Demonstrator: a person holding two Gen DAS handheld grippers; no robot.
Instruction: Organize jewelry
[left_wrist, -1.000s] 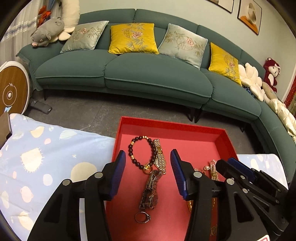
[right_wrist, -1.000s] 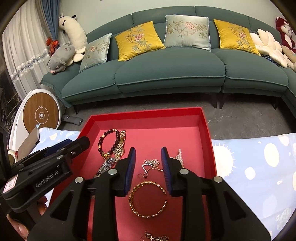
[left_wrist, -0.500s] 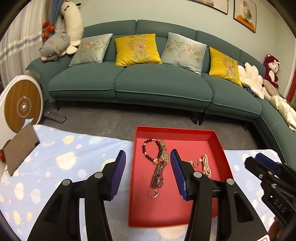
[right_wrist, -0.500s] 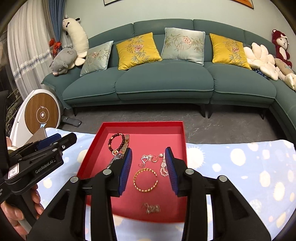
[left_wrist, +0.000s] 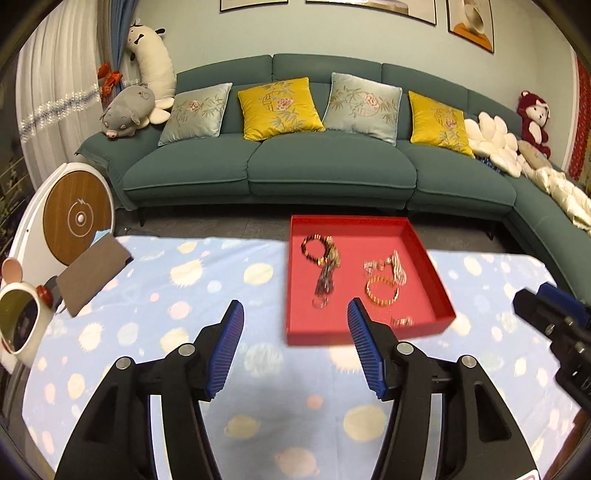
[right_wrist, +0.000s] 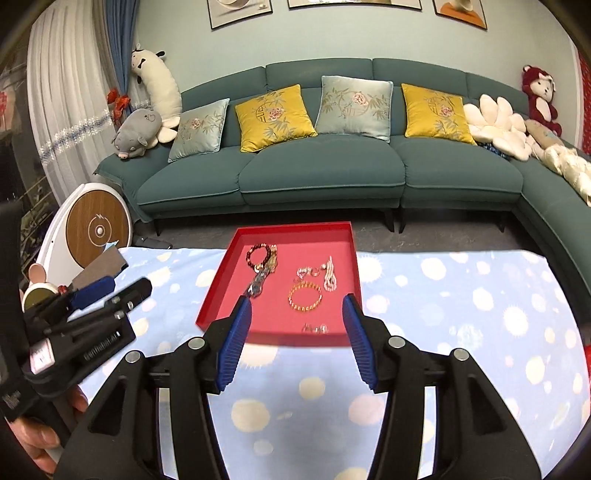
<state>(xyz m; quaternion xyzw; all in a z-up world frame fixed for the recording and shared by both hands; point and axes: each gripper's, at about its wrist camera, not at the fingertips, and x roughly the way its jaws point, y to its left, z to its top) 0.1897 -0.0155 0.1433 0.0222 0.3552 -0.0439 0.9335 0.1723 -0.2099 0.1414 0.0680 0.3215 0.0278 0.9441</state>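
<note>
Grippers, nearest item: the left gripper (left_wrist: 295, 347) is hanging over the patterned blue cloth (left_wrist: 184, 332), its jaws opening, nothing lying between the blue pads. The right gripper (right_wrist: 297, 339) is doing the same just short of the tray's near wall, jaws opening and holding nothing. Each one is showing at the edge of the other's view, and part of a hand (right_wrist: 44, 443) is gripping the left tool's handle.

Tray, next out: a red tray (right_wrist: 275, 338) is sitting on the cloth toward the table's far edge, carrying all the jewelry that is showing.
- small pale pieces (right_wrist: 314, 328), near the front wall; too blurred to name
- gold bangle (right_wrist: 305, 296), lying flat at mid-tray
- silver ring (left_wrist: 320, 302), at the foot of the dark metal chain or watch (right_wrist: 258, 282)
- dark beaded bracelet (right_wrist: 258, 255) and gold link band (right_wrist: 273, 258), side by side in the far left corner
- pearl strand (right_wrist: 330, 275) and small silver pieces (right_wrist: 308, 272), toward the far right

Table margins: a brown flat case (left_wrist: 94, 273) and a small round mirror (left_wrist: 18, 325) are resting at the left end.

Beyond: a green sofa (left_wrist: 325, 173) with cushions is running along the wall.

Progress, as a judgement: no jewelry is appearing loose on the cloth, and the pieces are lying separately inside the tray, so the sorting is looking finished or nearly so. Anything left would be fine tidying of the small items.
</note>
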